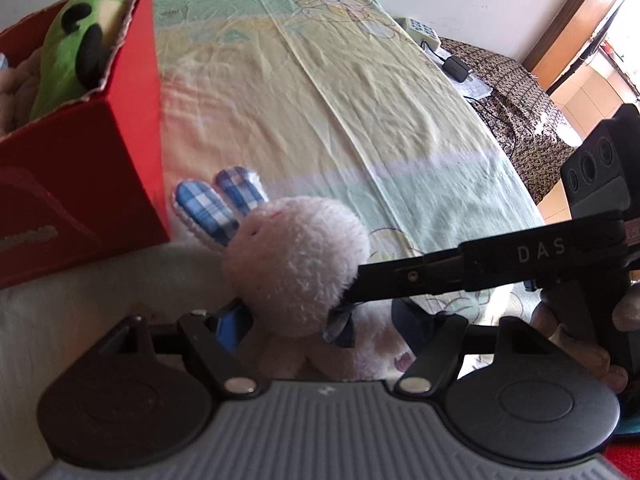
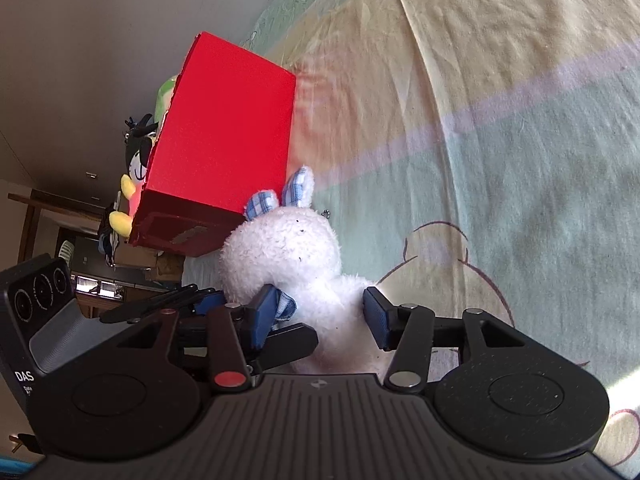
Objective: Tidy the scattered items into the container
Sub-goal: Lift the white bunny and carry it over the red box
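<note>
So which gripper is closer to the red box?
Left. The left gripper holds the white bunny right beside the red box; the right gripper grips it from the farther side.

The left gripper (image 1: 320, 322) and right gripper (image 2: 320, 312) are showing black linkages, blue pads, silver rivets, ribbed grey bodies and white "DAS" lettering.

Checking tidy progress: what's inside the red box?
Inside the red box: a green plush toy and pale soft items at the left edge. The box walls hide everything lower down.

A pastel cartoon-bear bedsheet (image 1: 360, 120) covers the bed; past its far edge a keypad phone (image 1: 420, 29) and black adapter (image 1: 456, 68) lie on patterned cloth (image 1: 520, 112).
</note>
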A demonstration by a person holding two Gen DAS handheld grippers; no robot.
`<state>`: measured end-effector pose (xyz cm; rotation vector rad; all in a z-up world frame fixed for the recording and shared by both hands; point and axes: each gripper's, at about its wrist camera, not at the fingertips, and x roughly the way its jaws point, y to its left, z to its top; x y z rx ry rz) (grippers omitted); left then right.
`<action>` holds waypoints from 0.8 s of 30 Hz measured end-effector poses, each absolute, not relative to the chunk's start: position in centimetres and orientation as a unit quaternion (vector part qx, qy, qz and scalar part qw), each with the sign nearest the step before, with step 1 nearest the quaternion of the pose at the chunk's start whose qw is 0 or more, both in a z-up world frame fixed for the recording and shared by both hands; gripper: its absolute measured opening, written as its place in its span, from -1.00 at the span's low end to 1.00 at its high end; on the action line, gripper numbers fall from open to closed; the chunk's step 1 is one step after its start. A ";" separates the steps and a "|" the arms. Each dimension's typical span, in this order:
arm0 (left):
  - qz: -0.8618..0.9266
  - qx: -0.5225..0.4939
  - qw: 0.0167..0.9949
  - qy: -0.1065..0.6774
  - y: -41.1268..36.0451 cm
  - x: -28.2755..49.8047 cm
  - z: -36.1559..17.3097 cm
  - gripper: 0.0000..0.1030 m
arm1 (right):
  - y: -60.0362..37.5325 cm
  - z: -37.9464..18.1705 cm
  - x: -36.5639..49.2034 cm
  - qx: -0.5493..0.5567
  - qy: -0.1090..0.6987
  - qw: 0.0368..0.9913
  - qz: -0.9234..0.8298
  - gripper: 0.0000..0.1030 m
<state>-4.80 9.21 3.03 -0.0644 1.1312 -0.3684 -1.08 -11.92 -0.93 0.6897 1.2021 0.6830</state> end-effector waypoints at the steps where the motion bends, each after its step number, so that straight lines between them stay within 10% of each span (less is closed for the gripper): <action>1: -0.169 -0.035 0.825 0.538 9.4 -4.5 2.8 0.43 | -11.7 -0.8 -1.0 0.308 0.539 0.722 0.305 0.02; 24: -0.203 -0.020 0.814 0.545 10.7 -2.6 1.5 0.75 | -9.3 -0.1 -2.4 0.278 0.515 0.775 0.239 0.11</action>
